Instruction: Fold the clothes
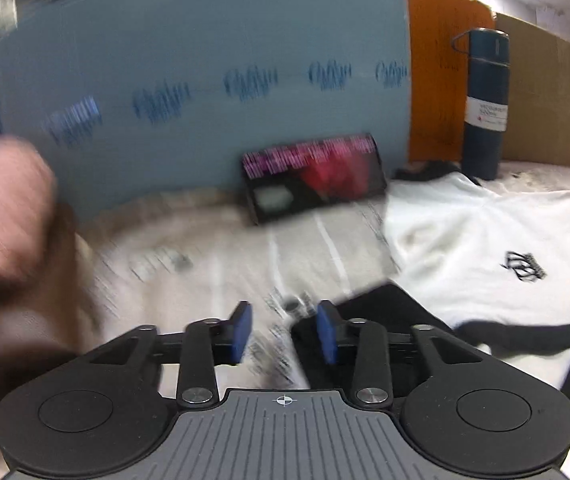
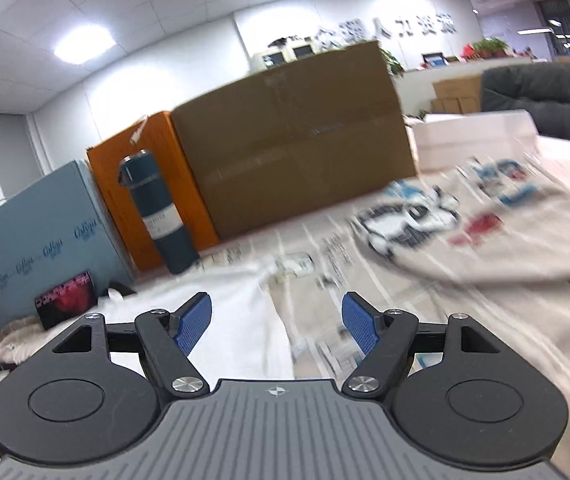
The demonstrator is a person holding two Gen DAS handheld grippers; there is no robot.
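A white T-shirt [image 1: 485, 232] with a small black logo and black trim lies on the newspaper-covered table at the right of the left wrist view; it also shows in the right wrist view [image 2: 221, 300], low centre-left. A cream T-shirt [image 2: 485, 232] with a blue, black and red print lies at the right. My left gripper [image 1: 285, 330] is open and empty above the newspaper, just left of the white shirt's black hem. My right gripper [image 2: 277, 324] is open and empty, above the white shirt's edge. Both views are motion-blurred.
A dark teal flask [image 1: 485, 104] [image 2: 161, 216] stands at the back by an orange box [image 2: 141, 176], a brown carton [image 2: 297, 148] and a blue box [image 1: 205, 80]. A small black and red box [image 1: 317, 176] leans on the blue box. A blurred hand [image 1: 1, 216] is at the left.
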